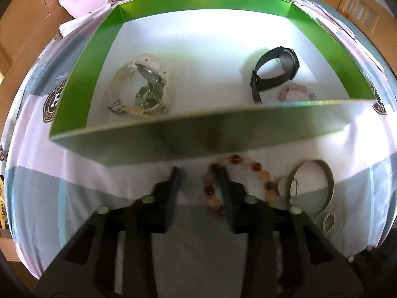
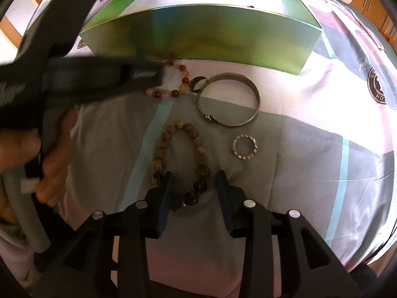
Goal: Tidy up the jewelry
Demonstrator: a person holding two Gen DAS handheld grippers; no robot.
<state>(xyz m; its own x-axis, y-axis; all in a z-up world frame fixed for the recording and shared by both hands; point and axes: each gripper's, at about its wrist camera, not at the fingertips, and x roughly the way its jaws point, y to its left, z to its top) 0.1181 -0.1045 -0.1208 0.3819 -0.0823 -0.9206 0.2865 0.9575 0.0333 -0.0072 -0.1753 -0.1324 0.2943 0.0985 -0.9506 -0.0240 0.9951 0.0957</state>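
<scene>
Patterned bedsheet [image 2: 310, 129]; far, green box [image 2: 198, 42]; near, bangle [image 2: 229, 99], amber bracelet [image 1: 238, 181]; left gripper [image 1: 198, 186] and right gripper [image 2: 194, 186] released, empty.

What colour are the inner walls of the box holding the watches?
Bright green inner walls, over a white floor; seen best in the left wrist view.

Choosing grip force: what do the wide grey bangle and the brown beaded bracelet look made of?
Wide grey bangle: probably metal, dull brushed sheen, rigid band with a clasp. Brown beaded bracelet: matte, mottled beads, possibly wood or seed.
</scene>
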